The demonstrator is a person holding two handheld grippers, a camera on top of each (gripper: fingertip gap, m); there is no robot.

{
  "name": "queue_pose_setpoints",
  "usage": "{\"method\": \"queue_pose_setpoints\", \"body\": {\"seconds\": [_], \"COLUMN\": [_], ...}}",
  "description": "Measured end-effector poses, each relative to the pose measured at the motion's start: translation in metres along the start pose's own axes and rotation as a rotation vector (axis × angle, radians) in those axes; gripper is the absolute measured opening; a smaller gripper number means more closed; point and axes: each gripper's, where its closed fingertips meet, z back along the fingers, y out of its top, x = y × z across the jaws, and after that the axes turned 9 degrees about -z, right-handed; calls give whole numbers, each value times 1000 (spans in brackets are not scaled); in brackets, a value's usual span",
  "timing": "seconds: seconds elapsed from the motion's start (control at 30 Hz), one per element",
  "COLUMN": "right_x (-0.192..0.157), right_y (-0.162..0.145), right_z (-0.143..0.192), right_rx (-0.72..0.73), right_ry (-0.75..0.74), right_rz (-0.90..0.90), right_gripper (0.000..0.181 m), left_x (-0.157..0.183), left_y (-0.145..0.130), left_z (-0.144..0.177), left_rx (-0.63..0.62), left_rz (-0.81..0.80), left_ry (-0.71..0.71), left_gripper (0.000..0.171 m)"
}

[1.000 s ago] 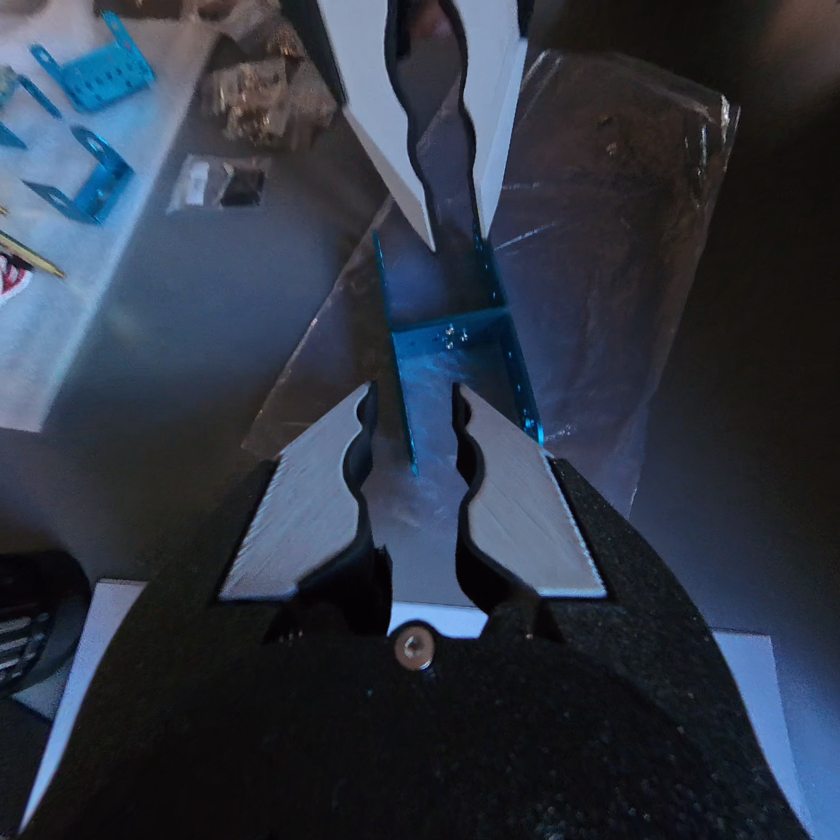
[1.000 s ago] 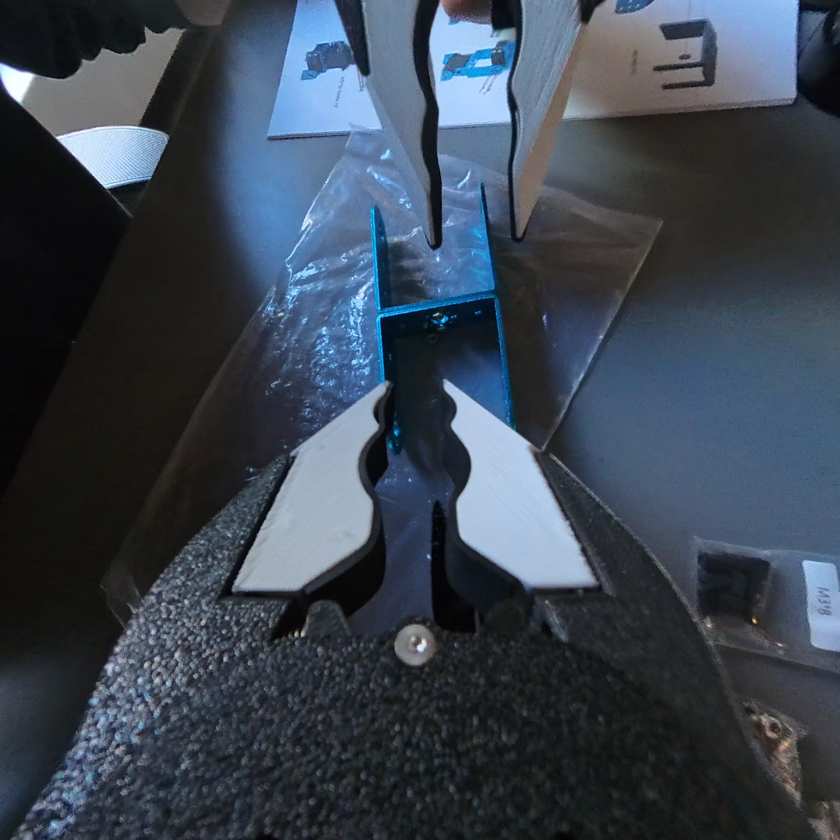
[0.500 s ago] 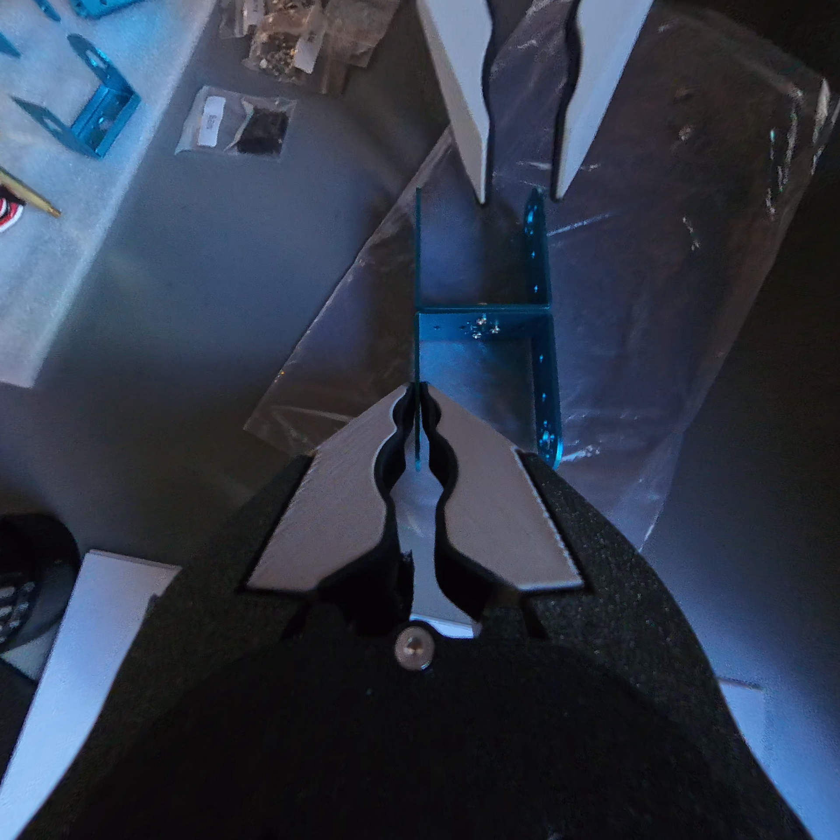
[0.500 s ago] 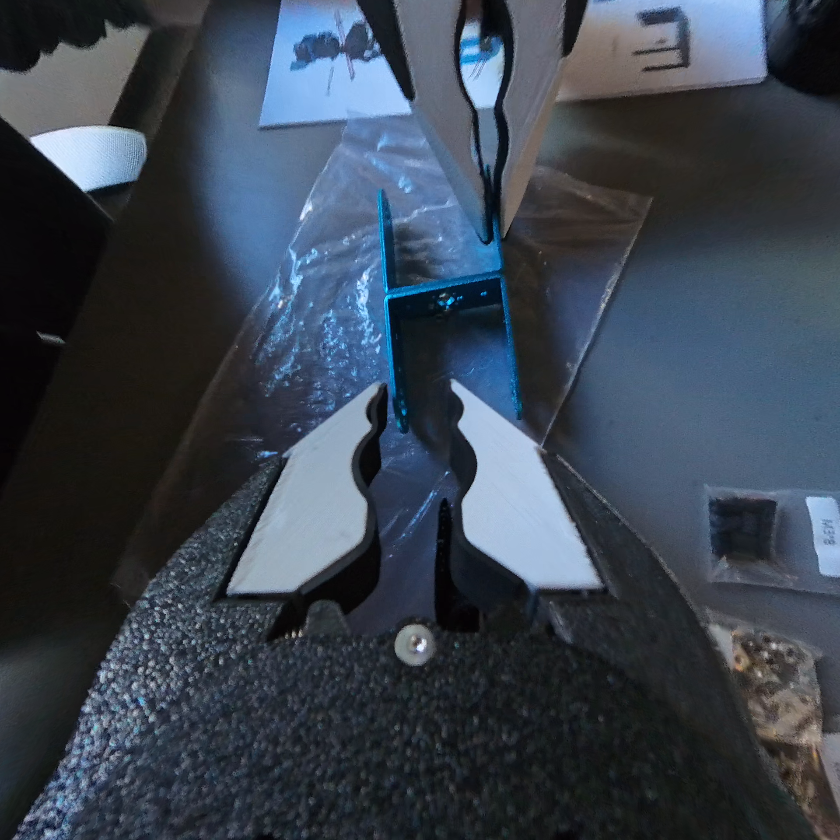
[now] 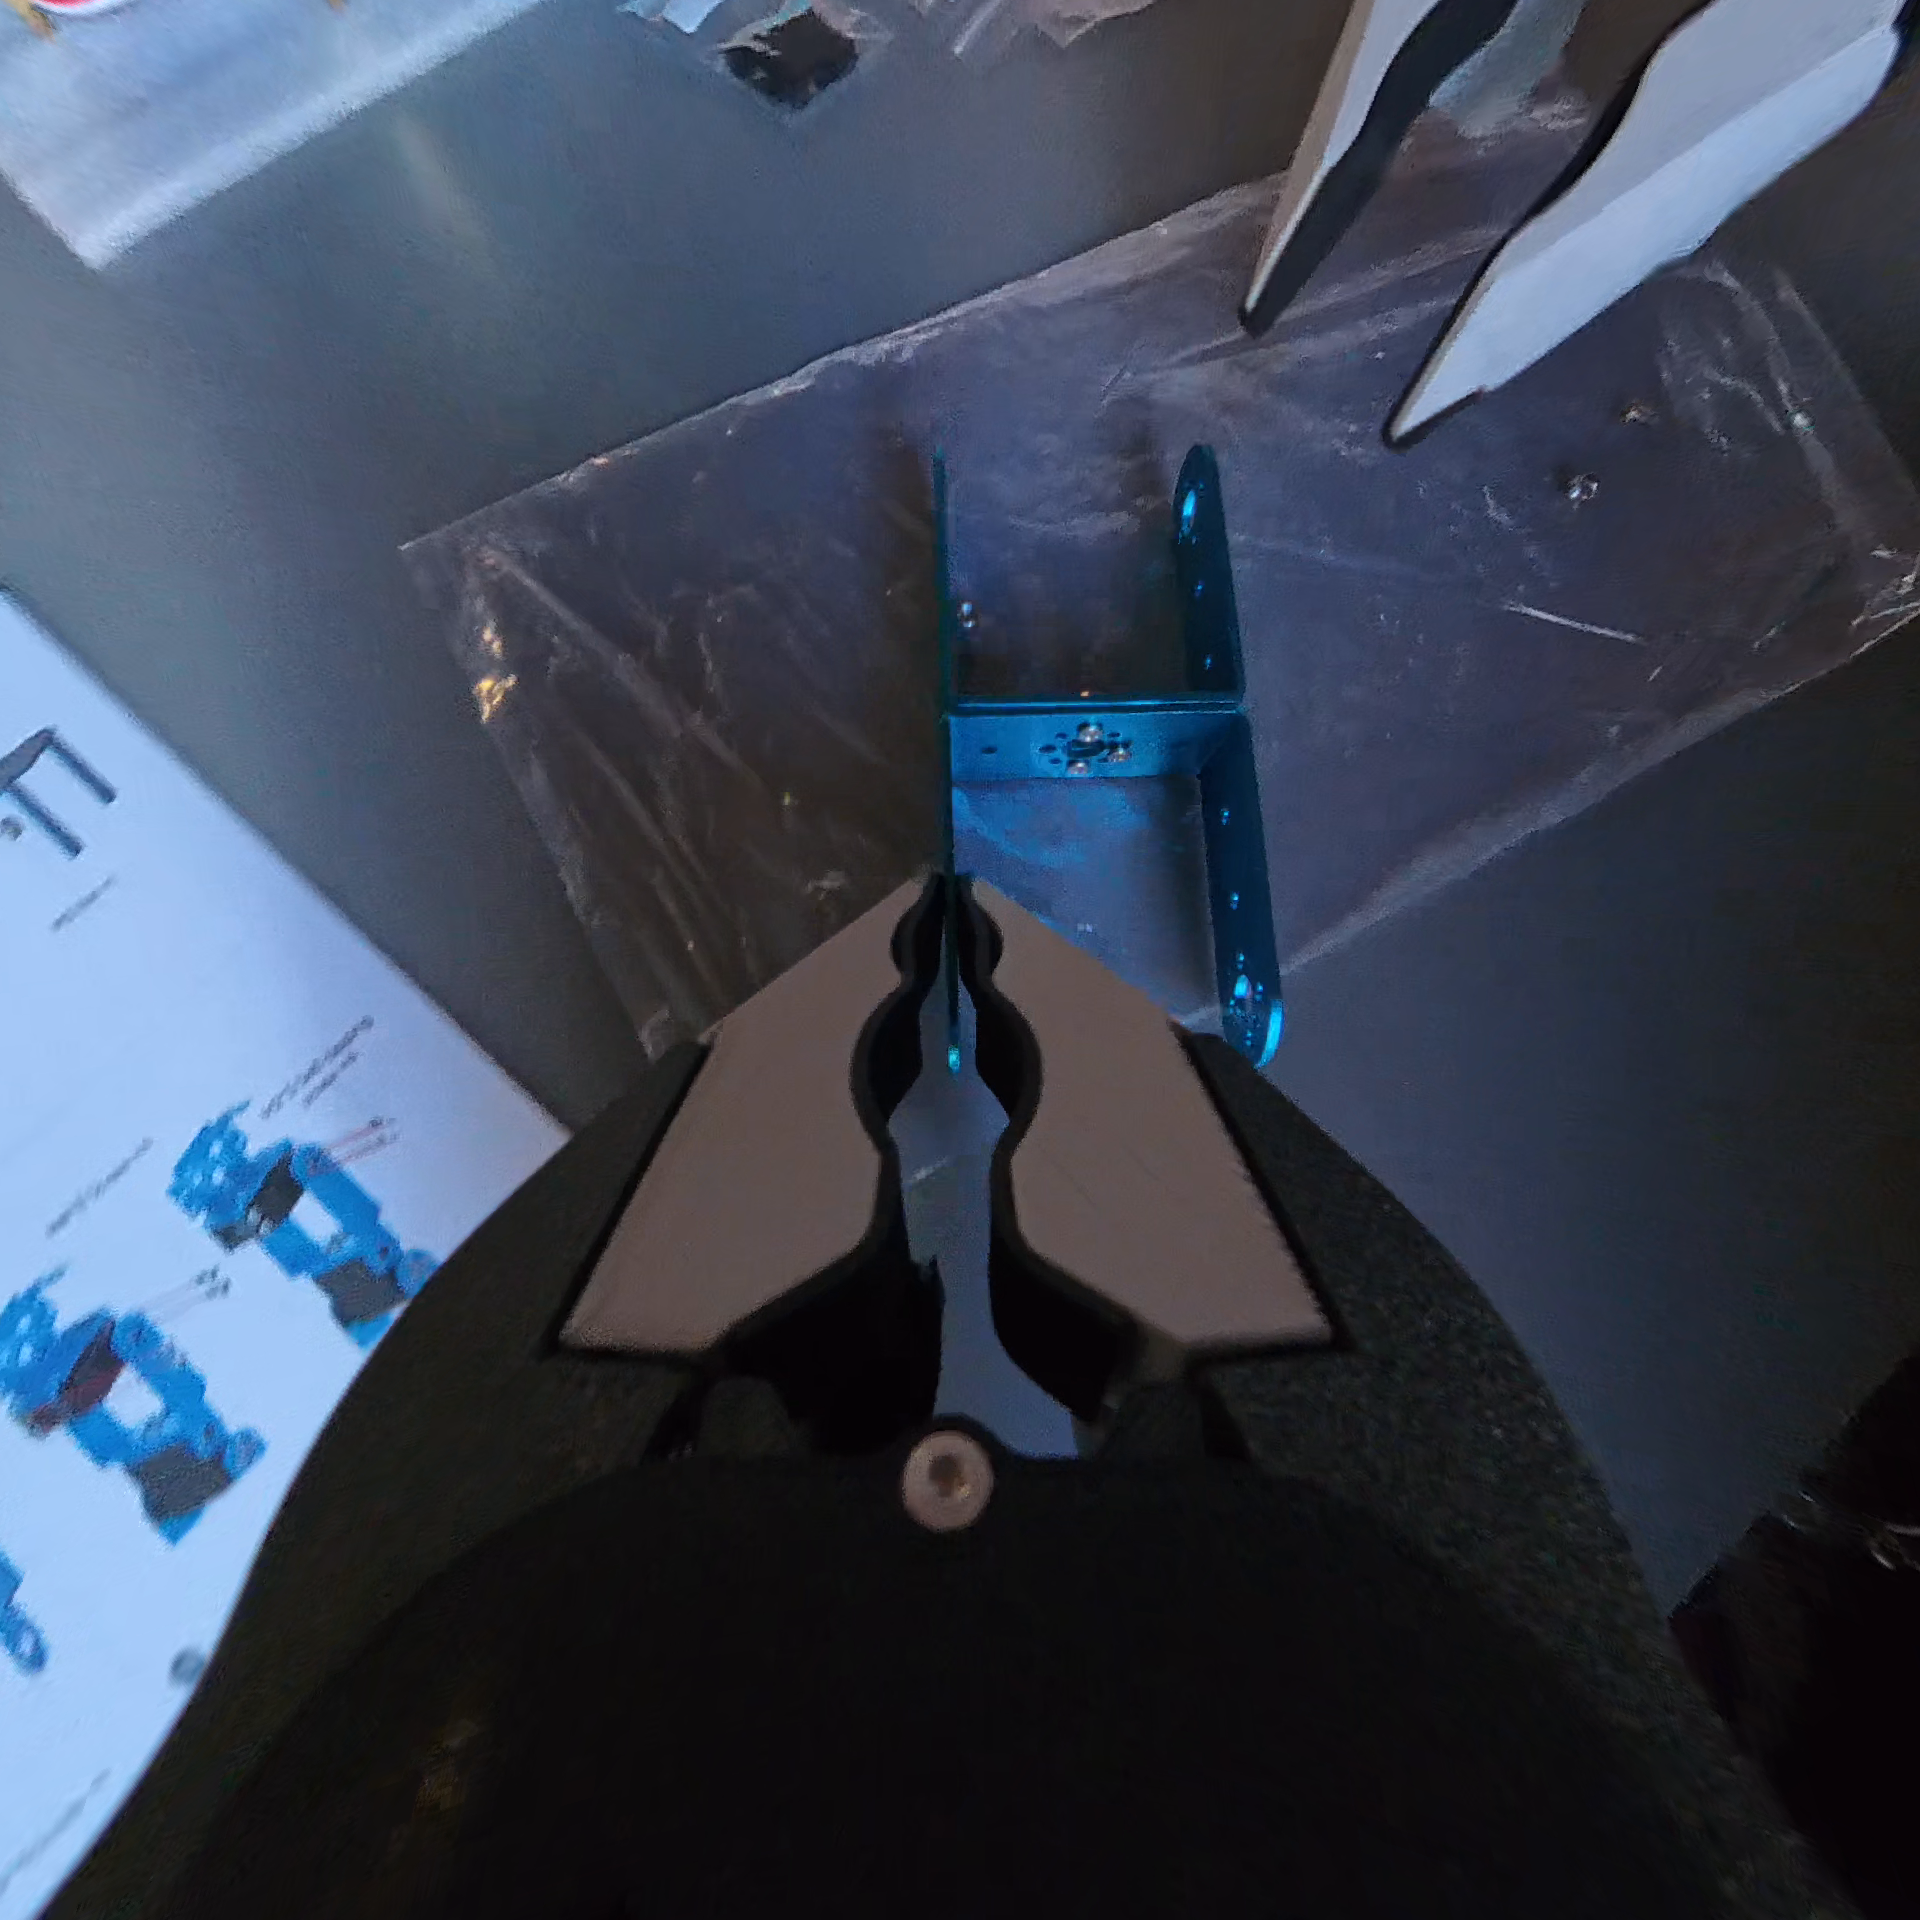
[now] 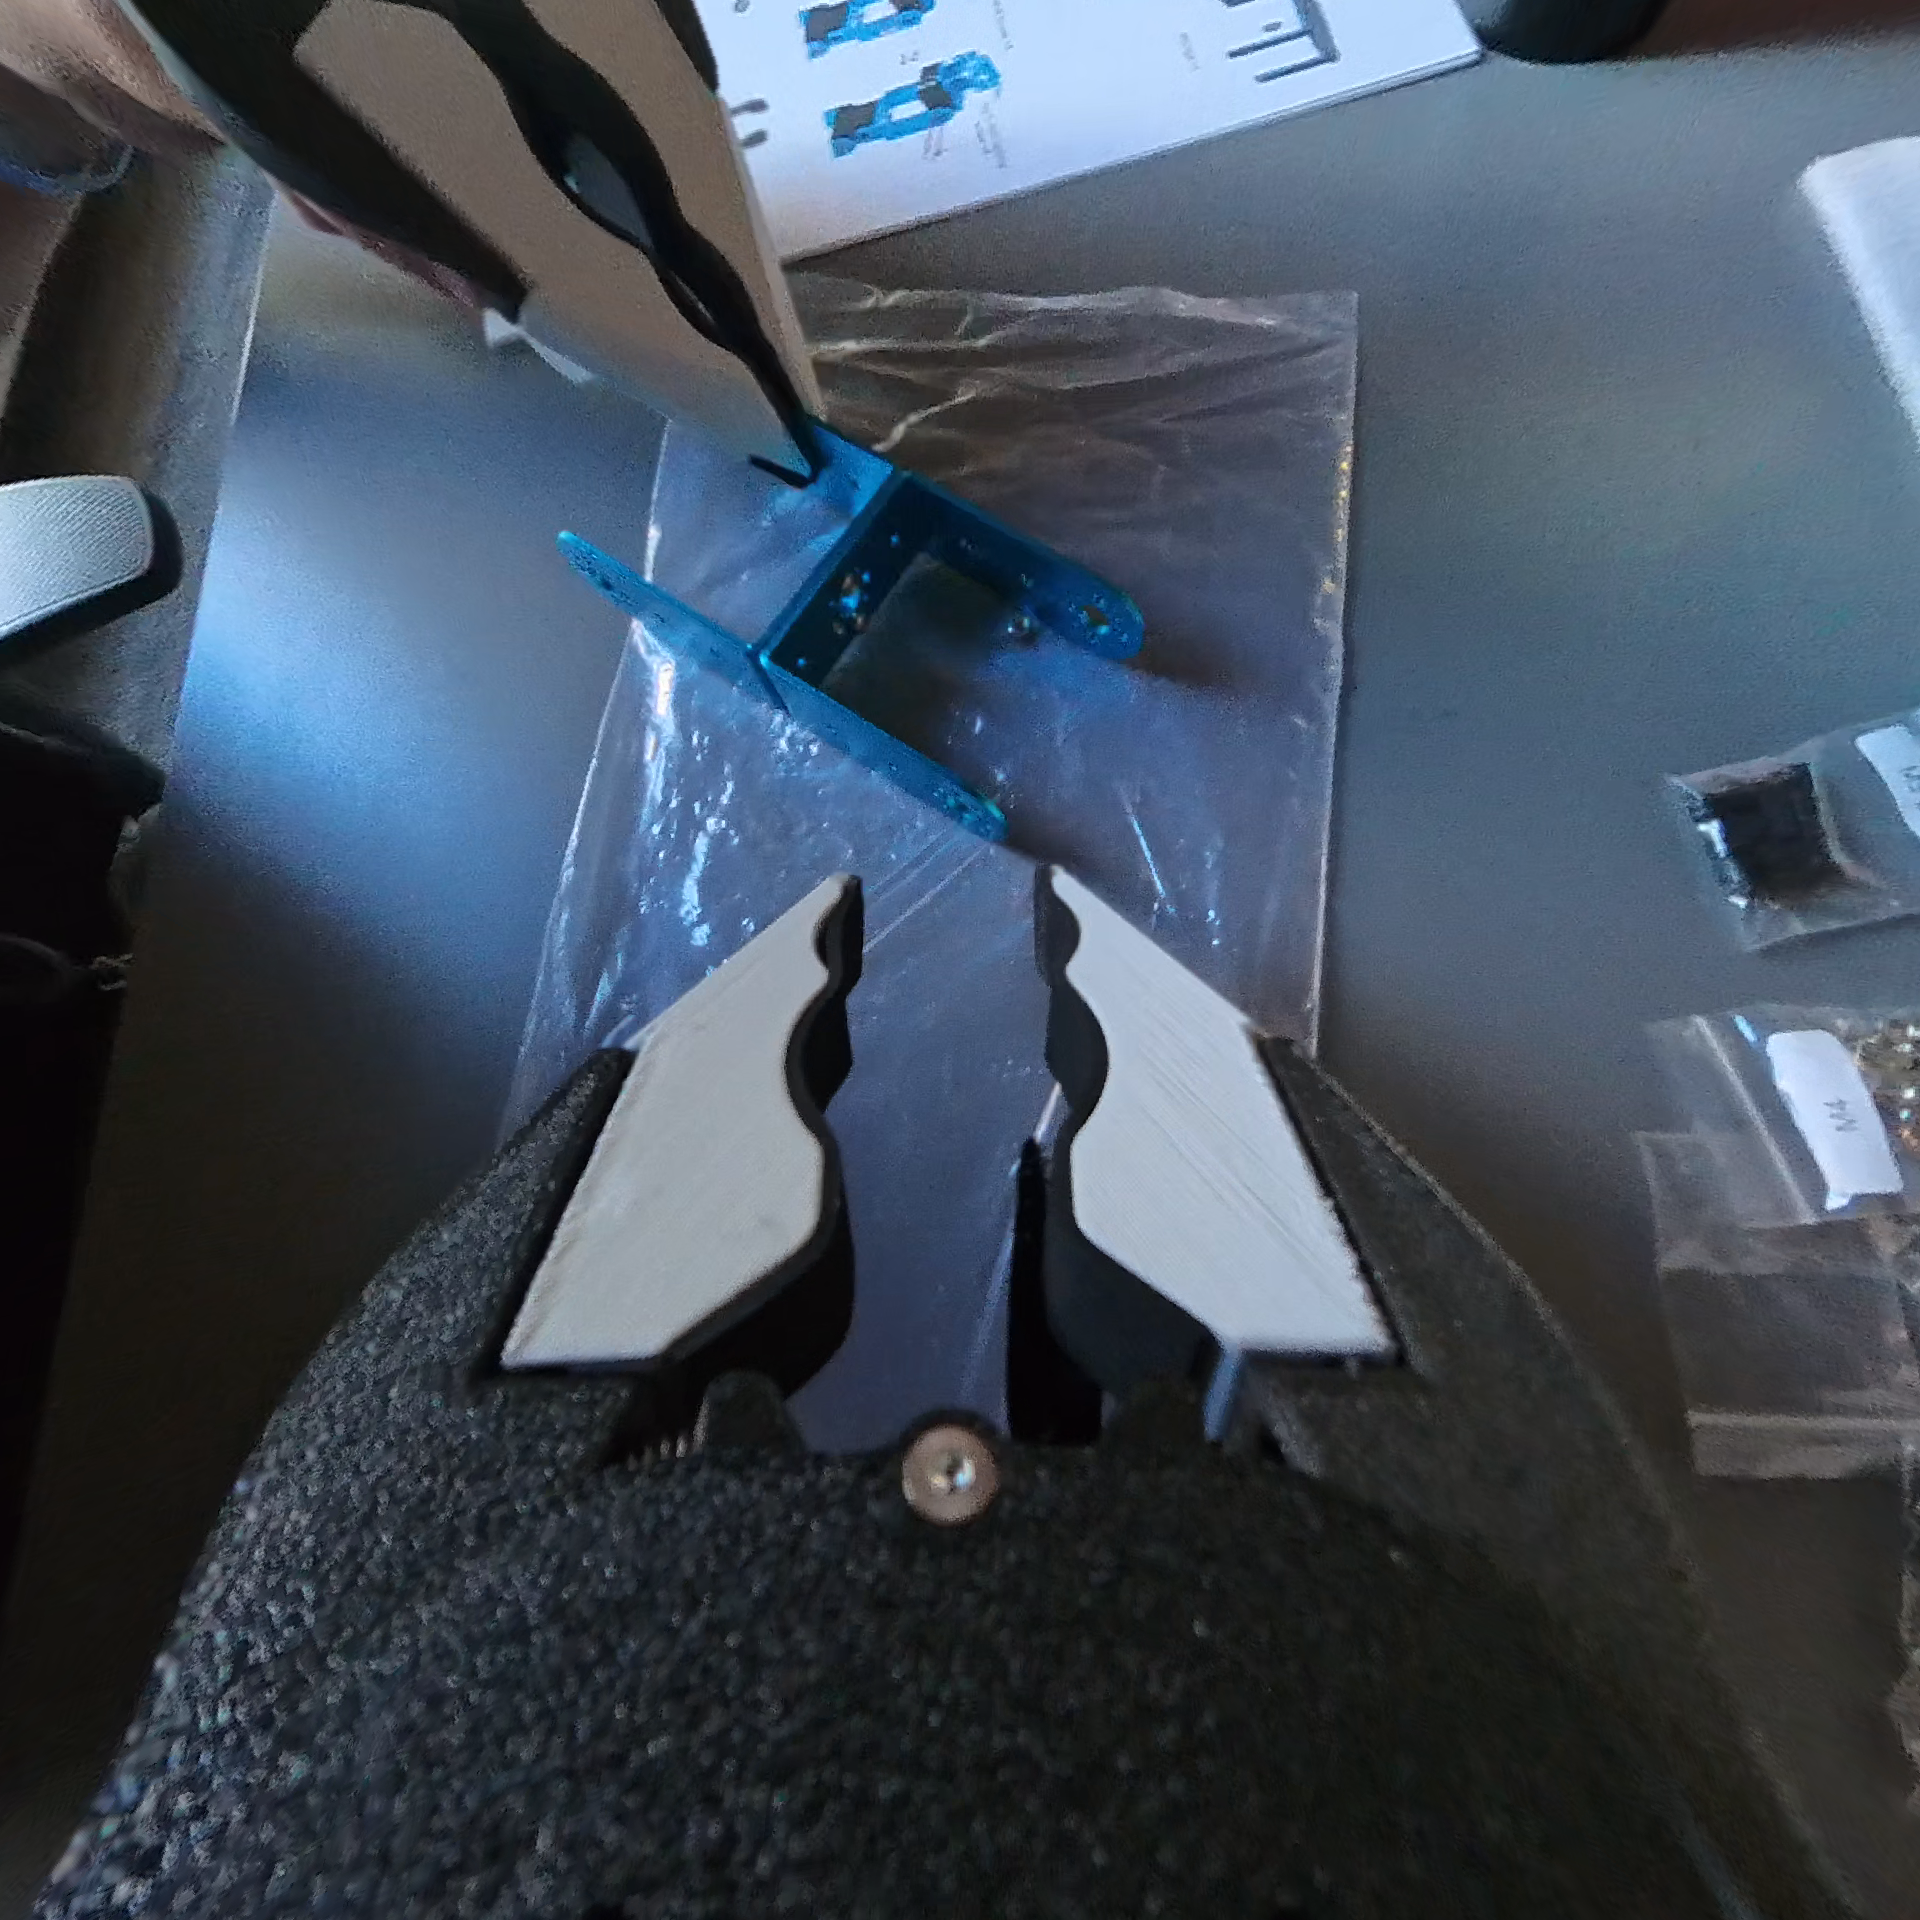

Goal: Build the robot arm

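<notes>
A blue H-shaped metal bracket [image 5: 1091, 743] made of two joined U pieces stands over a clear plastic bag [image 5: 675, 665] on the grey table. My left gripper [image 5: 948, 883] is shut on one thin side arm of the bracket. In the right wrist view the bracket [image 6: 842, 613] sits turned at an angle, held at its far end by the left gripper [image 6: 790, 457]. My right gripper [image 6: 948, 894] is open and empty, a short way back from the bracket, above the bag [image 6: 1143, 790]. It also shows at the top right of the left wrist view [image 5: 1340, 374].
A white instruction sheet [image 5: 125, 1091] with blue drawings lies at the left; it also shows in the right wrist view [image 6: 1091, 94]. Small bags of black parts [image 6: 1766, 831] and brass screws [image 6: 1818, 1174] lie at the right. A white foam sheet [image 5: 208, 114] lies at the far left. The gap from one gripper's tips to the other's is roughly 12 centimeters.
My left gripper closed on the bracket's side arm and turned it. My right gripper stayed open and drew back from the bracket, now off to one side.
</notes>
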Motion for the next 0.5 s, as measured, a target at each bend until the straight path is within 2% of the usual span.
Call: {"method": "queue_pose_setpoints", "body": {"seconds": [0.1, 0.17, 0.23, 0.33, 0.4, 0.5], "right_x": [2, 2, 7, 7, -1, 5], "right_y": [20, 31, 38, 46, 48, 45], "right_z": [4, 2, -9, -32, -42, -56], "right_rx": [42, 25, -41, -170, -240, -311], "right_ry": [87, 207, 256, 264, 282, 219], "right_rz": [11, 34, 62, 183, 267, 378], "right_gripper": [30, 49, 37, 29, 23, 14], "left_x": [-1, -1, -2, -5, -7, -7], "left_y": [-6, -10, -14, -16, -17, -22], "left_z": [8, 10, 11, 14, 17, 25], "left_rx": [-2, -3, 1, 13, 37, 77], "left_rz": [5, 4, 11, 25, 49, 74], "left_ry": [63, 81, 88, 92, 108, 119], "left_gripper": [0, 1, 1, 1, 7, 13]}}
